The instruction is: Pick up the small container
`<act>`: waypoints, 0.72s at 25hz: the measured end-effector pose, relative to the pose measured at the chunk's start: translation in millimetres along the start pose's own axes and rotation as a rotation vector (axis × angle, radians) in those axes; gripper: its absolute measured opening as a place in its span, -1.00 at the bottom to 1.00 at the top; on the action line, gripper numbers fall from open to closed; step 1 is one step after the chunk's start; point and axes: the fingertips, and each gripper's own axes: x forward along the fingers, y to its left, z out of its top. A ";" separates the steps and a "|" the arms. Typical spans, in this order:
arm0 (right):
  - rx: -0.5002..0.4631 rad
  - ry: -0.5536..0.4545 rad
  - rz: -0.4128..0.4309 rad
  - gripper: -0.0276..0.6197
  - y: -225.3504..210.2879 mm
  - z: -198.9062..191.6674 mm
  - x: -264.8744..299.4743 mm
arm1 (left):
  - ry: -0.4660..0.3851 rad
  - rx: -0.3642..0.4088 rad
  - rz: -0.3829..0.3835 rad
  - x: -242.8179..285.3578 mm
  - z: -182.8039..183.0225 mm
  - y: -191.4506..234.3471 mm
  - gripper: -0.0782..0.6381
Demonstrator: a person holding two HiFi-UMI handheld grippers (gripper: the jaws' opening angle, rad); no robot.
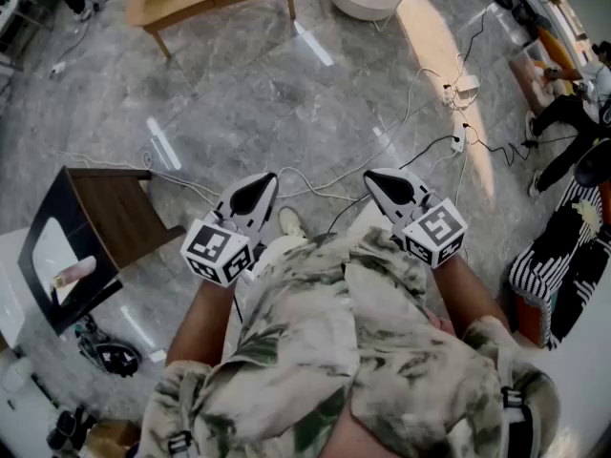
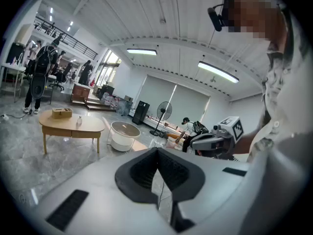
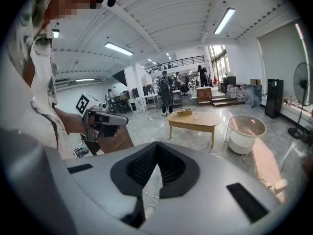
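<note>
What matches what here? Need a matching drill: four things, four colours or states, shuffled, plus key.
Things:
1. right claw
2. oval table
3. tub
4. side table

Traits:
a. white
b. shut, empty
c. light wood
d. dark brown

Pairs: 1-b, 2-c, 3-a, 4-d

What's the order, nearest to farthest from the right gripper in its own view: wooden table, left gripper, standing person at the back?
1. left gripper, close by at the left.
2. wooden table, ahead on the open floor.
3. standing person, far behind the table.
</note>
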 end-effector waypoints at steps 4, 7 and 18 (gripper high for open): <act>-0.002 0.003 0.031 -0.85 -7.6 7.3 -3.7 | 0.010 0.028 0.003 11.0 0.1 -16.3 -0.72; -0.027 -0.006 0.081 -0.85 -24.2 13.0 -4.6 | 0.000 0.069 0.021 29.2 11.1 -23.7 -0.72; -0.053 -0.099 0.212 -0.37 -211.1 40.2 -52.2 | -0.012 -0.036 0.189 175.6 43.5 -83.0 -0.72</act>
